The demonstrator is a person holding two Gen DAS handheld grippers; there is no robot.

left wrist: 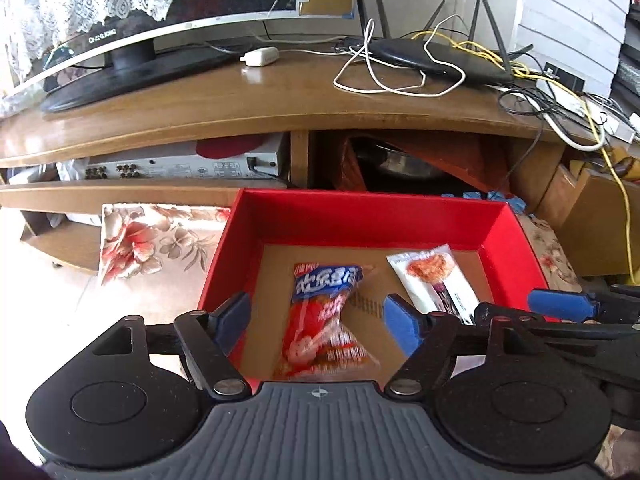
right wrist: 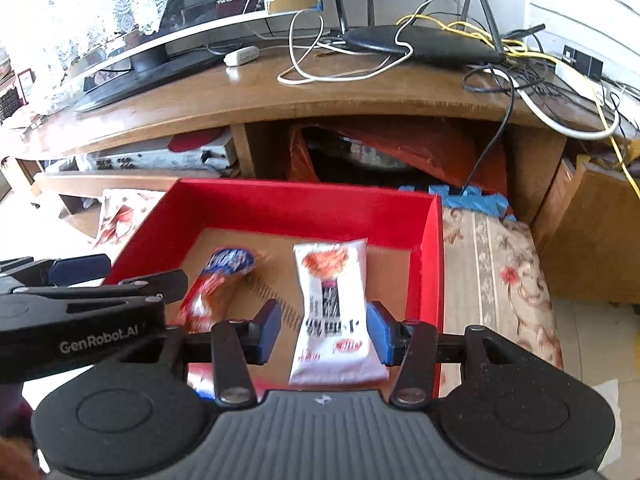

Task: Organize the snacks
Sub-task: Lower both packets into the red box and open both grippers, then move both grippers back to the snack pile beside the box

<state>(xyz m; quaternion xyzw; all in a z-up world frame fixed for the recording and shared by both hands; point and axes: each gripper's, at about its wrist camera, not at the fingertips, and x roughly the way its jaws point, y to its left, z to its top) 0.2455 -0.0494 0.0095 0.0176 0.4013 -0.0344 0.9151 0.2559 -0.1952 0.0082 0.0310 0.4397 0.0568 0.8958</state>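
Here, off to the left, a flat-screen television on a black stand (left wrist: pixel 120 60) sits on the curved brown wooden cabinet top (left wrist: pixel 248 100), with a silver audio unit (left wrist: pixel 184 166) on the shelf underneath. Below it, the left gripper (left wrist: pixel 318 322) hangs over the near edge of the red cardboard box with a bare brown floor (left wrist: pixel 360 216), its blue-padded fingers (left wrist: pixel 396 328) spread wide apart. Between them shows the red and blue plastic snack packet (left wrist: pixel 324 320), blurred, so whether it lies flat on the box floor or is in mid-air is hard to say. Just to its right, well inside the box, lies the white snack packet with a noodle picture (right wrist: pixel 334 312). The right gripper (right wrist: pixel 324 332) is over that packet, jaws parted, one pad on either side of it, seemingly not pressing it. Further right, a black router with upright antennas (right wrist: pixel 420 42) rests amid tangled white and yellow cables (right wrist: pixel 560 88).
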